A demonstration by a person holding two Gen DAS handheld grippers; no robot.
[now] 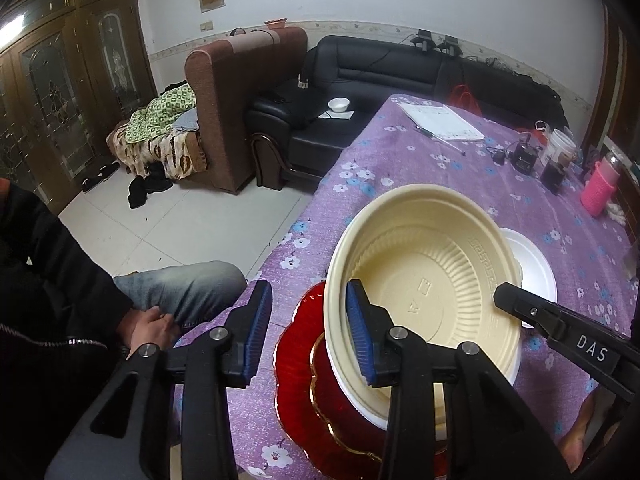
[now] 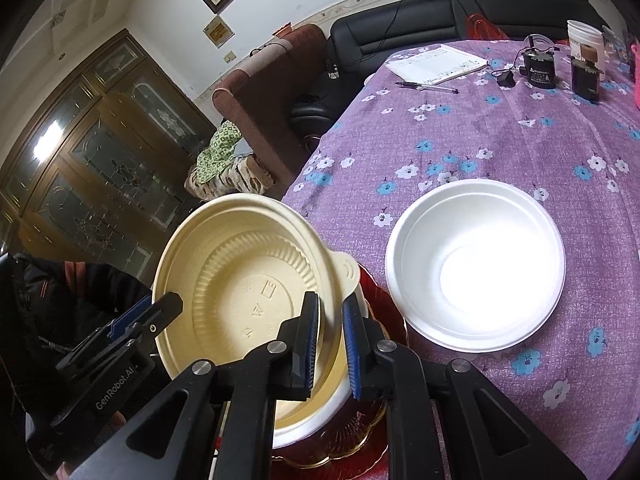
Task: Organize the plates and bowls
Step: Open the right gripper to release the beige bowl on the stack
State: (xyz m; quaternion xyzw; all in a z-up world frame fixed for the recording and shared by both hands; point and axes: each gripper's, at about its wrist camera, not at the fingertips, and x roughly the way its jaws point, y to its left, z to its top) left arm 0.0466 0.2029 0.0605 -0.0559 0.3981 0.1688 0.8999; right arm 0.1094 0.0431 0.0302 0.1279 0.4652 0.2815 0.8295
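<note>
A cream ribbed plastic bowl tilts inside a white bowl that rests on a red glass plate near the table's front edge. My left gripper is open, its fingers straddling the cream bowl's left rim. My right gripper is shut on the cream bowl's right rim, with a narrow gap between the blue pads. It also shows in the left wrist view. A second white foam bowl sits on the cloth to the right.
A purple flowered tablecloth covers the table. At the far end lie a notepad, a pen, a black charger, dark jars, a white cup and a pink bottle. A seated person's knee is at the left.
</note>
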